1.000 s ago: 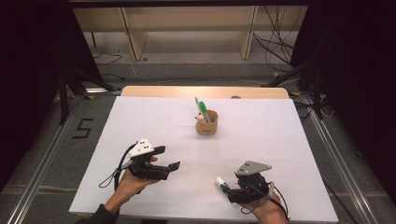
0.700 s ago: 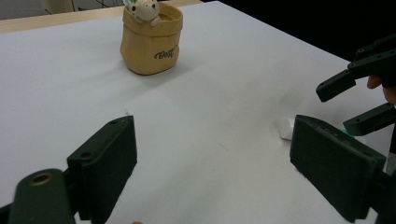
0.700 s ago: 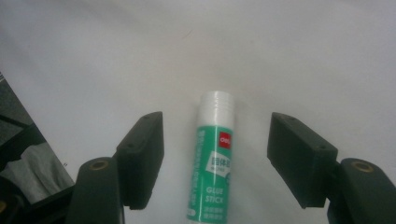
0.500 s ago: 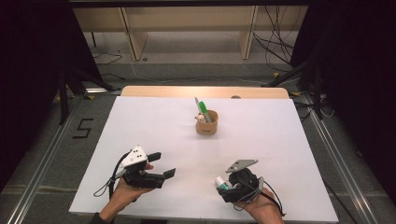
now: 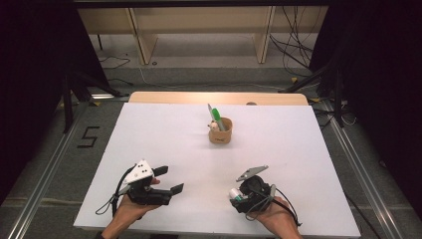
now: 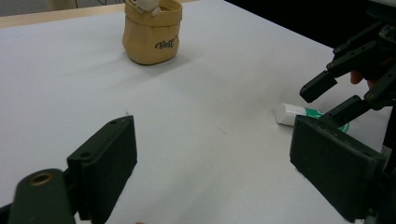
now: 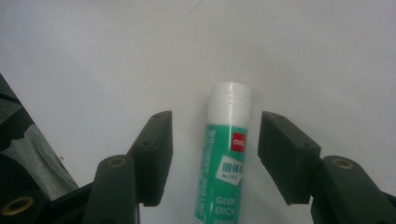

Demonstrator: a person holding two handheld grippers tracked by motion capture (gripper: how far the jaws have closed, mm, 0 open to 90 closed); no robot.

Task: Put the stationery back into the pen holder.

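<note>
Right claw (image 7: 212,154) spread, astride glue stick (image 7: 224,158) lying on desk (image 5: 164,134), near side of beige pouch (image 5: 220,132); grasp pending. Left claw (image 6: 215,168) spread, idle.

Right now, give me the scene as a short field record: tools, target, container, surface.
right tool: open, jaws straddling the glue stick, not closed on it
left tool: open, nothing between its jaws, over the near left of the table
glue stick: green label, white cap, lying flat on the table, cap pointing away from the right tool
pouch: tan, upright at mid-table, holds a green pen and a small white item
table: white top
contact: none visible between right tool and glue stick
</note>
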